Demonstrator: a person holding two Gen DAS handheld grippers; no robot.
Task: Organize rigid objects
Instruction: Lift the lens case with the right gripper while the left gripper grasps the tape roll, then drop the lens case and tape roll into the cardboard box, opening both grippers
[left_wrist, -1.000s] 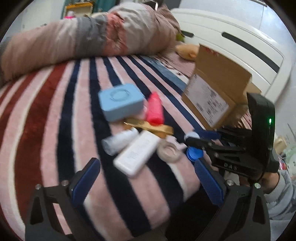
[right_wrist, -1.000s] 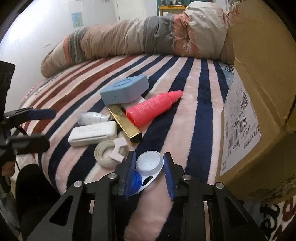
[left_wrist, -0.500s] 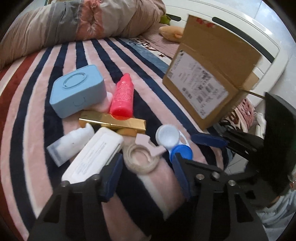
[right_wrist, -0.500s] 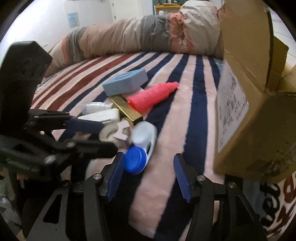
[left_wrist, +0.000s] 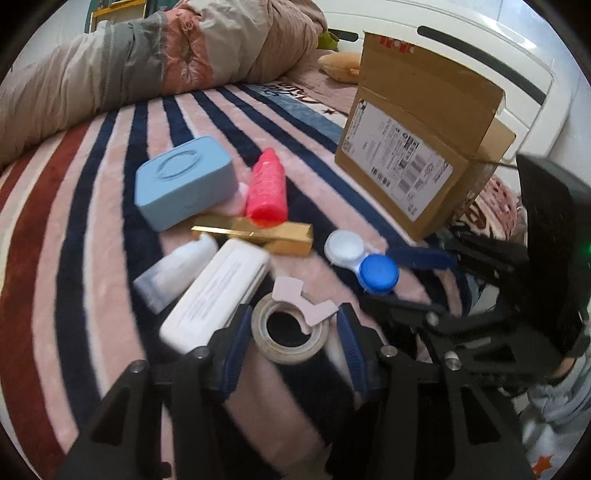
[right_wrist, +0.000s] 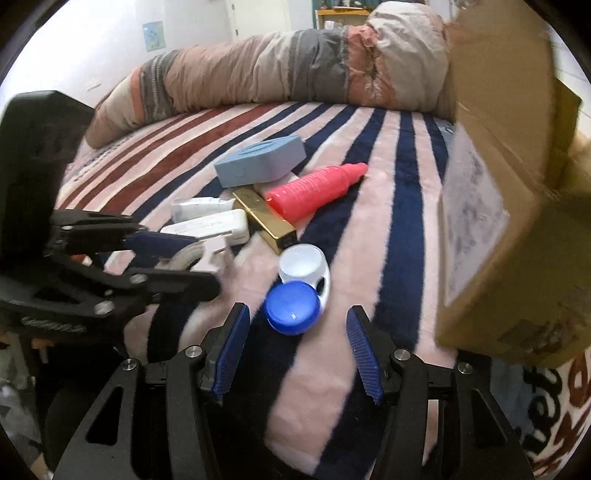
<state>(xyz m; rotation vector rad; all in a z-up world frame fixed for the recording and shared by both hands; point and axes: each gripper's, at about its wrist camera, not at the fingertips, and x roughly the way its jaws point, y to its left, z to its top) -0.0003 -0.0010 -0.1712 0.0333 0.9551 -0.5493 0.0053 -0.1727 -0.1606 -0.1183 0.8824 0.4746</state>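
Observation:
Small items lie on a striped blanket (left_wrist: 92, 192). My left gripper (left_wrist: 293, 334) is open, its fingers on either side of a tape roll (left_wrist: 290, 332) with a pink tab; I cannot tell if they touch it. It also shows in the right wrist view (right_wrist: 173, 254). My right gripper (right_wrist: 297, 347) is open and empty, just short of a white-and-blue contact lens case (right_wrist: 301, 288), also in the left wrist view (left_wrist: 364, 260). Beyond lie a white case (left_wrist: 218, 291), a small white bottle (left_wrist: 173, 271), a gold box (left_wrist: 258, 234), a red bottle (left_wrist: 267, 190) and a light blue box (left_wrist: 184, 182).
An open cardboard box (left_wrist: 421, 147) stands on the bed to the right, close to my right gripper (right_wrist: 495, 192). A rolled quilt (left_wrist: 147, 62) lies along the far side. A white headboard (left_wrist: 480, 48) is behind the box. The bed edge is just below both grippers.
My right gripper has let go of the lens case, opened and drawn back. My left gripper has come forward and now has its fingers on either side of the tape roll.

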